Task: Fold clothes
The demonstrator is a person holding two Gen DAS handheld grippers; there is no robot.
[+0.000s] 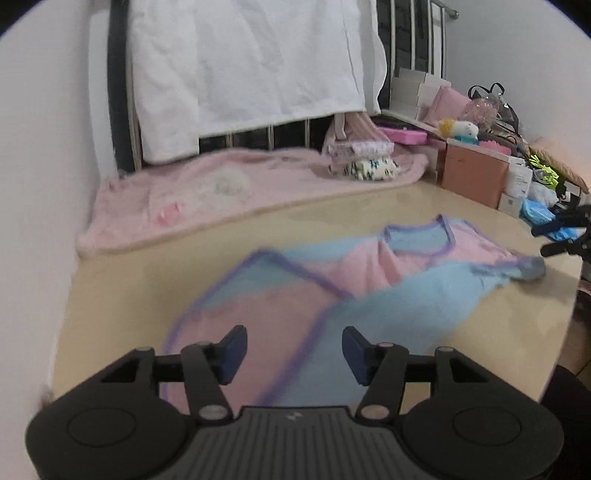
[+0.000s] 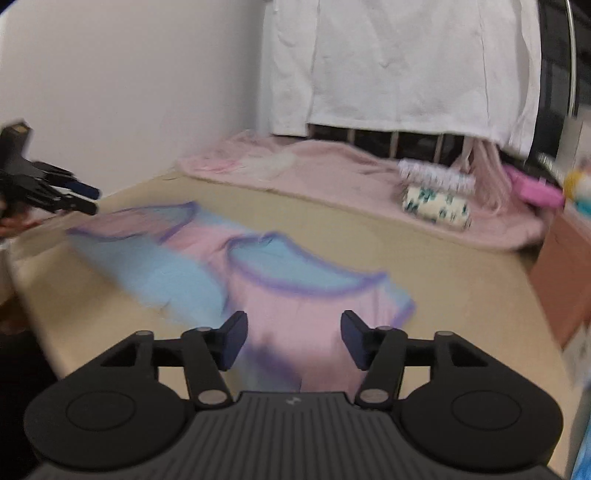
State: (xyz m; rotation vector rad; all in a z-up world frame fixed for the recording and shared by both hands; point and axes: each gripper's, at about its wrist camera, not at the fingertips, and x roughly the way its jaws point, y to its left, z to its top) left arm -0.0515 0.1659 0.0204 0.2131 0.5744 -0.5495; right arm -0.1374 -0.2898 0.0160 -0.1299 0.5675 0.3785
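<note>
Nearest in the left wrist view, the left hand-held gripper (image 1: 294,354), jaws spread wide, gripping nothing, blue fingertips (image 1: 233,353) poised over the near end of a pink and blue garment (image 1: 325,295) with purple trim. Same in the right wrist view: the right hand-held gripper (image 2: 294,339) spread wide and empty, fingertips (image 2: 352,338) above the pink part of the garment (image 2: 258,280). Garment spread out flat but rumpled on the beige tabletop (image 1: 118,295), one blue panel lying beside a pink one, neck opening toward the far side in the left view. Both views blurred, so fine detail of the cloth not readable. At the left edge of the right wrist view, the left hand-held gripper seen from the side, above the tabletop (image 2: 443,280) edge, apart from the garment. Farther back, a pink blanket (image 1: 192,195) lying along the far side of the tabletop against the wall. On that blanket, a small stack of folded clothes (image 1: 364,162), white with green print at the bottom. To the right of it, an orange-brown box (image 1: 474,173), a pink box (image 1: 402,134), white boxes and loose clutter. Farthest, a white cloth (image 1: 243,70) hanging over dark metal railings (image 1: 410,33).
</note>
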